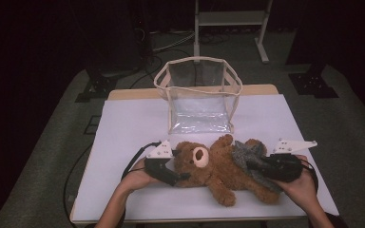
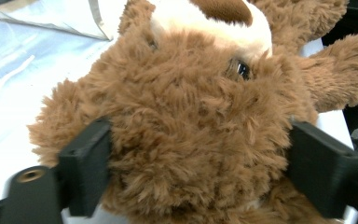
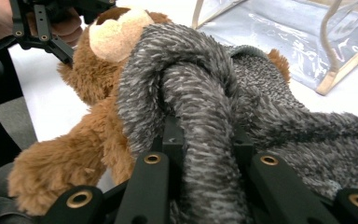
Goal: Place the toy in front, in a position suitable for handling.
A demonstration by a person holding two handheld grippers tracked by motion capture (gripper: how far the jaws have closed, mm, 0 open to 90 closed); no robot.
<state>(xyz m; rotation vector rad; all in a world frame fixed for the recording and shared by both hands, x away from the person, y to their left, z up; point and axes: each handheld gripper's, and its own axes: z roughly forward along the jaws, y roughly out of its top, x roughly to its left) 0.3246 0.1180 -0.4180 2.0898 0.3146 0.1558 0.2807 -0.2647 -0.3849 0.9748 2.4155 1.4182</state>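
Note:
A brown teddy bear (image 1: 217, 172) lies on its back on the white table (image 1: 133, 128), head to the left. My left gripper (image 1: 180, 175) is at its head; in the left gripper view the jaws press into the fur on both sides of the head (image 2: 191, 116). A grey fuzzy cloth (image 1: 246, 156) is draped over the bear's body. My right gripper (image 1: 260, 165) is shut on a thick strand of that cloth (image 3: 200, 107). The bear (image 3: 98, 79) lies under the cloth in the right gripper view.
A clear plastic bag with beige trim (image 1: 198, 92) stands open and upright at the back middle of the table, just behind the bear. A white metal stand (image 1: 230, 21) is on the floor beyond. The table edges are near both hands.

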